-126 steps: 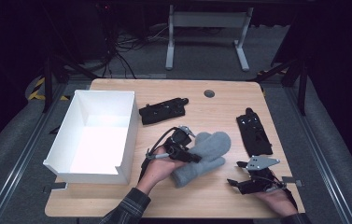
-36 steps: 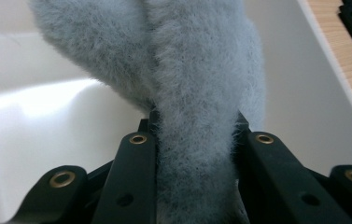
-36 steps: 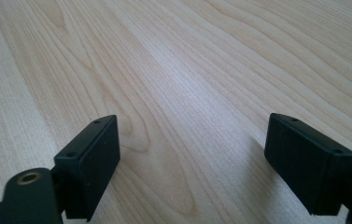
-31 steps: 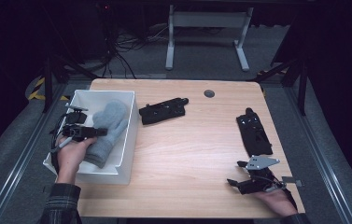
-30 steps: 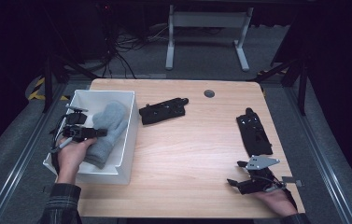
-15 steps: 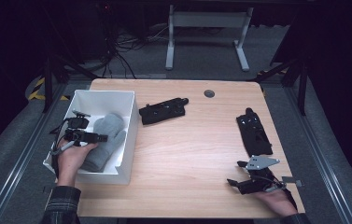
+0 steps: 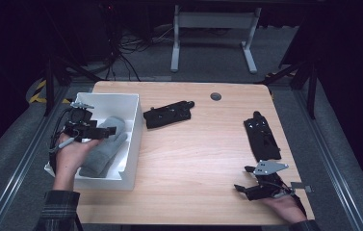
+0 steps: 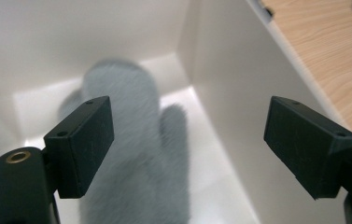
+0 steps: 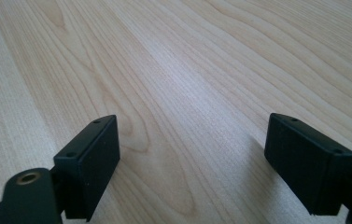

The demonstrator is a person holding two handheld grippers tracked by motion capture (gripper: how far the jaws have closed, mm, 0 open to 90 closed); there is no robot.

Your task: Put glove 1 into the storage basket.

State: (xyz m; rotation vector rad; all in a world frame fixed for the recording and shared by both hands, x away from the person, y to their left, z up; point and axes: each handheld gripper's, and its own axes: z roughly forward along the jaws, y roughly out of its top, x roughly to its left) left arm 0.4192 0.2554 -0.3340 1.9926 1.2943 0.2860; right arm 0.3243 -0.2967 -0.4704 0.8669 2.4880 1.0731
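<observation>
mitten (image 7: 103,147): grey, fuzzy, lies flat on the floor of the white box (image 7: 132,139), thumb toward the box's desk-side wall; blurred in the left gripper view (image 8: 131,140)
handling: looks soft, light, floppy, not fragile; would sag from a pinch; fuzzy, so probably not slippery
where to grab: pinch across the cuff or the middle of the palm part; thumb is a thin hold, likely to dangle
left tongs (image 7: 106,131): jaws have just been opening, now spread wide, nothing between the pads; hang above the mitten inside the box, apart from it (image 8: 190,140)
task state: mitten reads as dropped in the box, let go
right tongs (image 7: 239,188): released, jaws wide, nothing in them; low over bare desk at the near right corner (image 9: 192,163)
desk (image 7: 203,144): light wood, mostly bare in the middle
black holder (image 7: 168,114): flat black piece just right of the box, near the far edge, not touching it
second black holder (image 7: 262,137): flat black piece at right, beyond the right tongs
round cap (image 7: 215,96): small grey disc in the desk, far edge
in the way: box walls are high, so the mitten is reachable from above only; desk-side wall is close to the left tongs' pad; nothing else crowds it
</observation>
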